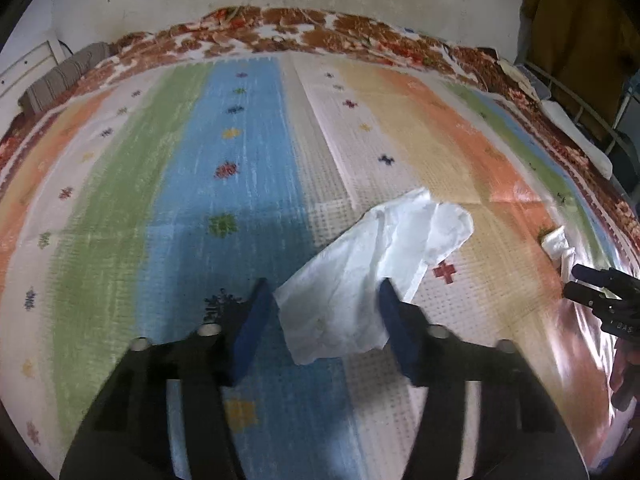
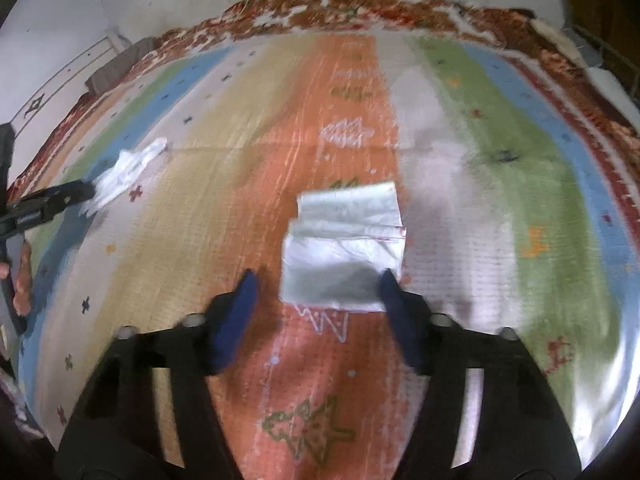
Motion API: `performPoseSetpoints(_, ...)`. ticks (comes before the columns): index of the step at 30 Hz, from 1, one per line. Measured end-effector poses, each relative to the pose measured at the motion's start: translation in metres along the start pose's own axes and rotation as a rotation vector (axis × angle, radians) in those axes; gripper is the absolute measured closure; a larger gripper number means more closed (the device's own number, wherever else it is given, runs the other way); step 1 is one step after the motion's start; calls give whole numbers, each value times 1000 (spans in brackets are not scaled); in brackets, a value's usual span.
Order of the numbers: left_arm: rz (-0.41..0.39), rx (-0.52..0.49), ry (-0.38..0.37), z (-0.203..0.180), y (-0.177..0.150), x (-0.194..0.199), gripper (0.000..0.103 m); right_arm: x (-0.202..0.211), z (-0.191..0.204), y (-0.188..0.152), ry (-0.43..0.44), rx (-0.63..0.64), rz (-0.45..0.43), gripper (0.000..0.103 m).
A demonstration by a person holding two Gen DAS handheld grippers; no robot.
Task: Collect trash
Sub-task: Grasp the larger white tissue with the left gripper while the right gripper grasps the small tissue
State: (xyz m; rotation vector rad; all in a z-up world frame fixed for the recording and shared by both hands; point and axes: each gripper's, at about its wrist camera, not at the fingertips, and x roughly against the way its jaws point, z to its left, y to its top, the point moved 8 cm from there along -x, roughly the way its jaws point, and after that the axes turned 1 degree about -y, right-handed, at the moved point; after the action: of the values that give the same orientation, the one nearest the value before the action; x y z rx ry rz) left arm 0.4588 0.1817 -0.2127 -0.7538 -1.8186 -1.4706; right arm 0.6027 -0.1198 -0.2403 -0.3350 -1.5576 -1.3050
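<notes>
A crumpled white tissue [image 1: 376, 264] lies on the striped mat [image 1: 224, 184], its near end between the blue pads of my left gripper [image 1: 323, 291]. The jaws straddle it and no squeeze on the paper shows. A folded white tissue [image 2: 344, 248] lies on the mat's orange stripe [image 2: 344, 92]. My right gripper [image 2: 318, 280] stands over its near edge, right pad at the paper's corner, left pad apart from it. Each view catches the other gripper at its edge: the right gripper [image 1: 573, 281] by the folded tissue [image 1: 556, 240], the left gripper [image 2: 90, 196] at the crumpled tissue [image 2: 128, 168].
The mat covers a bed with a brown floral blanket [image 1: 304, 28] along the far edge, under a white wall. A grey folded cloth [image 1: 60, 80] lies far left. A white pillow [image 1: 576, 136], a metal rail and a mustard garment [image 1: 576, 20] are far right. A person's hand [image 2: 22, 280] holds the left gripper.
</notes>
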Motion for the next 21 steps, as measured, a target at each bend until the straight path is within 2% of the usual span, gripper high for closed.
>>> performPoseSetpoints(3, -2, 29, -30, 0, -4, -4, 72, 1, -2, -1, -6, -2, -14, 57)
performPoseSetpoints(4, -7, 53, -50, 1, -4, -3, 90, 1, -3, -1, -7, -9, -15, 59)
performPoseSetpoints(5, -3, 72, -65, 2, -6, -4, 97, 1, -4, -1, -1, -18, -13, 66)
performPoseSetpoints(7, -4, 66, -61, -1, -7, -2, 98, 2, -4, -3, -5, -24, -4, 79)
performPoseSetpoints(12, -17, 66, -77, -15, -9, 9, 99, 4, -1, -4, -25, -7, 12, 93)
performPoseSetpoints(18, 8, 41, -61, -34, -9, 38, 100, 31, 0, -5, -20, -37, 10, 94)
performPoseSetpoints(21, 24, 53, -101, -47, -10, 62, 100, 55, 10, -5, -28, -12, 1, 94)
